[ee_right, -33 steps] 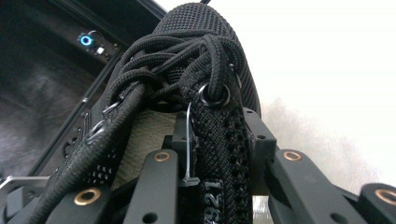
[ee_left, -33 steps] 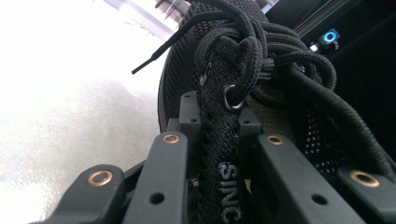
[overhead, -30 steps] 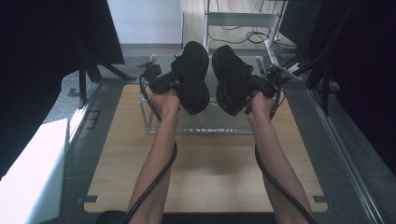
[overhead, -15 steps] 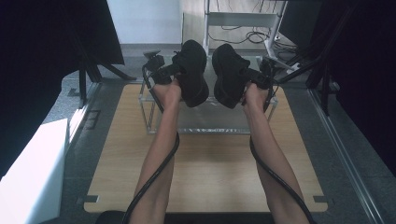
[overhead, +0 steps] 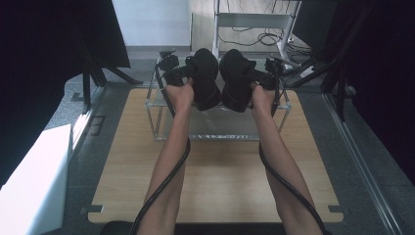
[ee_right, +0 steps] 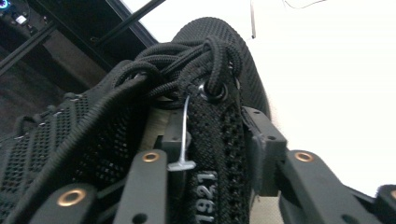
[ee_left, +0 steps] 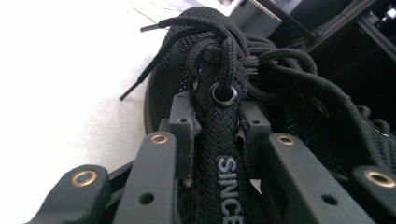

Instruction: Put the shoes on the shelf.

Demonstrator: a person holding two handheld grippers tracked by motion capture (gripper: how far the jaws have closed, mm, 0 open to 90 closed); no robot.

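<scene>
Both black shoes carried farther from the person, now above the far part of the clear rack (overhead: pixel 161 100) rather than its near edge. Left shoe (overhead: pixel 205 78) and right shoe (overhead: pixel 236 78) slightly higher. Jaws of left gripper (ee_left: pixel 215 135) and right gripper (ee_right: pixel 215 140) just been opening, shoe collar between them.

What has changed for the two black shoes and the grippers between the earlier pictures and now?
Both hands carried the black mesh lace-up shoes slightly nearer, over the clear-topped metal rack. The jaws of the left gripper and right gripper have just been opening a little, yet each grips its shoe's collar: left shoe, right shoe. The wooden table stayed unchanged.
</scene>
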